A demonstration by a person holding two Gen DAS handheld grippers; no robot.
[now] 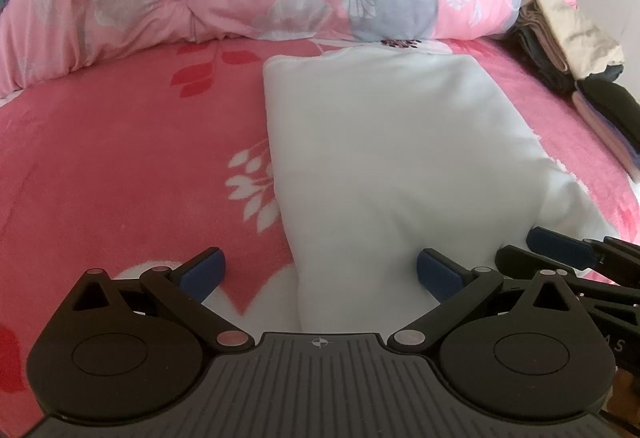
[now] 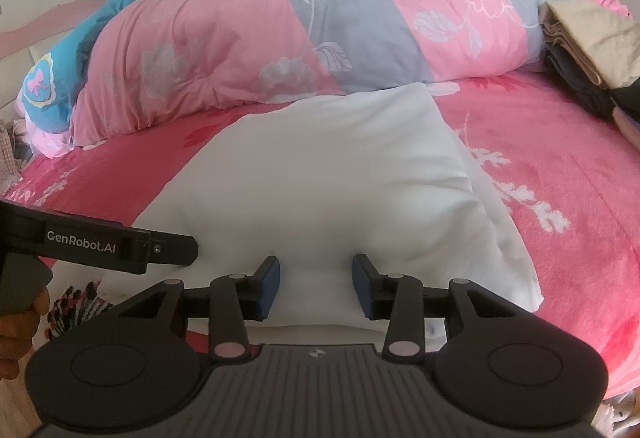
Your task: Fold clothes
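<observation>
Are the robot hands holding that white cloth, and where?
Nothing is clearly held. The left gripper is wide open over the white garment's near edge. The right gripper is open too, fingers straddling a fabric bump at that edge, not pinching.

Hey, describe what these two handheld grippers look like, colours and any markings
Both the left gripper and the right gripper are matte black: ribbed grey centre plate, round side discs, pale pivot pins, dark blue finger pads. The left one's side reads GenRobot.AI in white.
</observation>
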